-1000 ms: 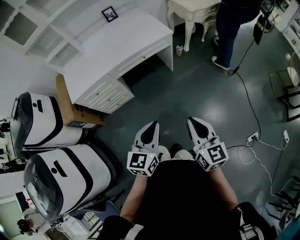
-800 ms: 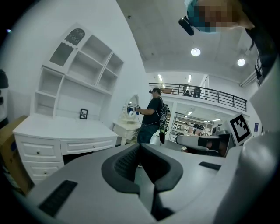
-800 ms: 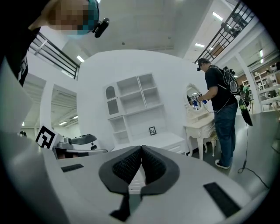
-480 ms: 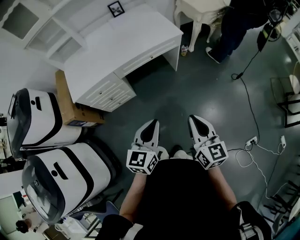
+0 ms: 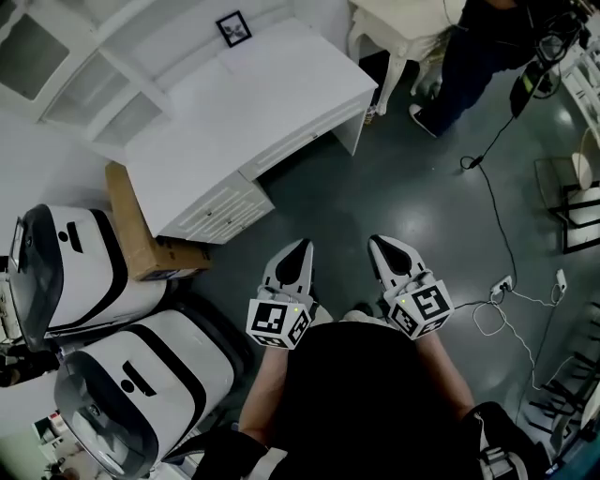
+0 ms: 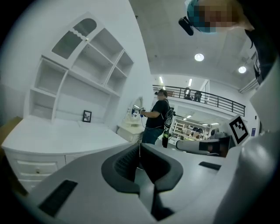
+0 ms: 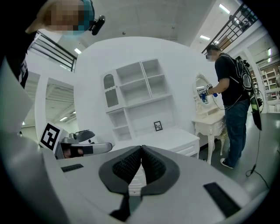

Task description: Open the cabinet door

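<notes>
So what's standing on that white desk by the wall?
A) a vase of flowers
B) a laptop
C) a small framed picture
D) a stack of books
C: the head view shows a small framed picture standing at the back of the white desk.

- The left gripper (image 5: 302, 247) and right gripper (image 5: 379, 244) have come nearer the white worktop (image 5: 253, 103) — side by side.
- The worktop's near corner now lies further right.
- The two white pods (image 5: 94, 272) have slid left — partly out of view.
</notes>
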`<move>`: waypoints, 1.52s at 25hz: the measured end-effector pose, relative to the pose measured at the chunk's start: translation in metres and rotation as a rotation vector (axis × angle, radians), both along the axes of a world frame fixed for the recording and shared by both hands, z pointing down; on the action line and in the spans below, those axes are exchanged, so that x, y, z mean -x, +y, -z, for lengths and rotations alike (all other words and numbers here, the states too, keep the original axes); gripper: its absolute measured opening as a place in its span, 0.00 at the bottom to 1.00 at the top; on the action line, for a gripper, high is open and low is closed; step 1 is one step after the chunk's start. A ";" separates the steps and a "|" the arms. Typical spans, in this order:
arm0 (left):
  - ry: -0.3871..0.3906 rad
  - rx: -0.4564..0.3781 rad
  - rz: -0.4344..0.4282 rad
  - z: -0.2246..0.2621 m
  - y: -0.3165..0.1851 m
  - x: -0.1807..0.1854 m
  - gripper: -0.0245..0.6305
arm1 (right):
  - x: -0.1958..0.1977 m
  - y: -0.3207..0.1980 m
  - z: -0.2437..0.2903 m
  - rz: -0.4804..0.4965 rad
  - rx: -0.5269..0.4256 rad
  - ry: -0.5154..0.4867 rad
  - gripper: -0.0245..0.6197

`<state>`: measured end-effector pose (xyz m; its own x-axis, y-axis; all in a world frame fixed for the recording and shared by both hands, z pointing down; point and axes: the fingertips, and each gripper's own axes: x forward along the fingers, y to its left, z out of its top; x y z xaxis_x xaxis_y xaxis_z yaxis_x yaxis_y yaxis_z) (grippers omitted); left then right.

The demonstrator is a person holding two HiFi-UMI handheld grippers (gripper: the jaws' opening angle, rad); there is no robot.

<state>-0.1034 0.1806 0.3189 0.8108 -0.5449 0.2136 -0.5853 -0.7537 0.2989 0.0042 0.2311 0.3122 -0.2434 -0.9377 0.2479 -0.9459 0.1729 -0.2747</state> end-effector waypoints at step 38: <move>-0.079 0.102 0.044 -0.050 -0.201 0.003 0.07 | 0.022 -0.238 -0.079 0.220 0.195 0.064 0.10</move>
